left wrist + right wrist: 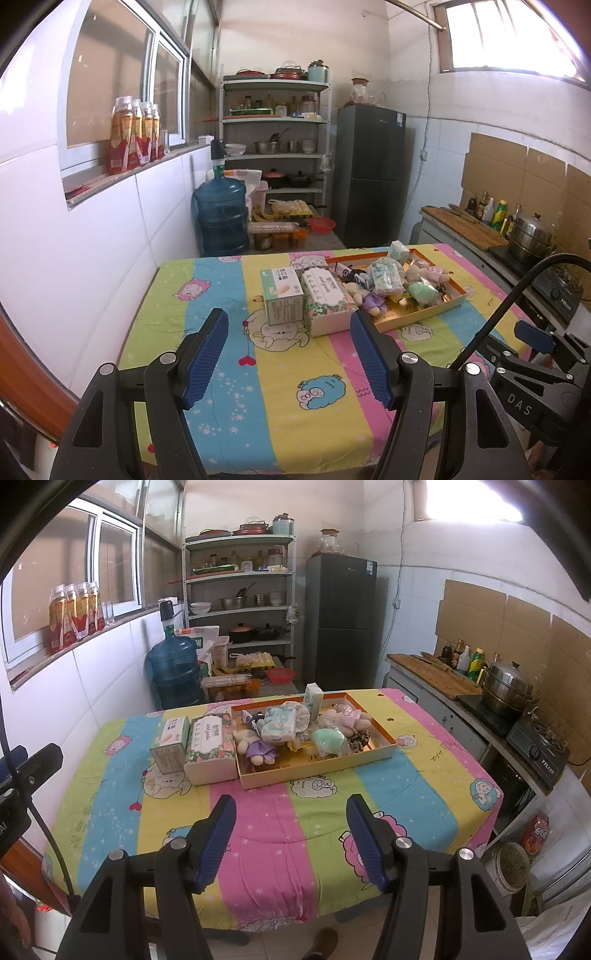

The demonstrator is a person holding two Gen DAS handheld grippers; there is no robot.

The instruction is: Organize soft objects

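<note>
A shallow orange-rimmed box [386, 746] [456, 295] sits at the far middle of the striped table. It holds a heap of soft things: a plush doll in a purple dress [258, 747] [369, 297], tissue packs [282, 720] [386, 275], a mint green sponge [328, 740] [424, 291] and a leopard-print piece [360, 738]. Left of it lie a floral tissue box [210, 744] [327, 299] and a small green-white carton [170, 744] [282, 295]. My left gripper [290, 325] and my right gripper [291, 808] hover open over the near table, both empty.
The table wears a colourful cartoon cloth [266, 834]. A counter with a steamer pot [508, 690] and stove [539, 751] runs along the right. Behind the table stand a water jug [173, 670], shelves [240, 590] and a fridge [340, 620]. A shoe [325, 941] shows below.
</note>
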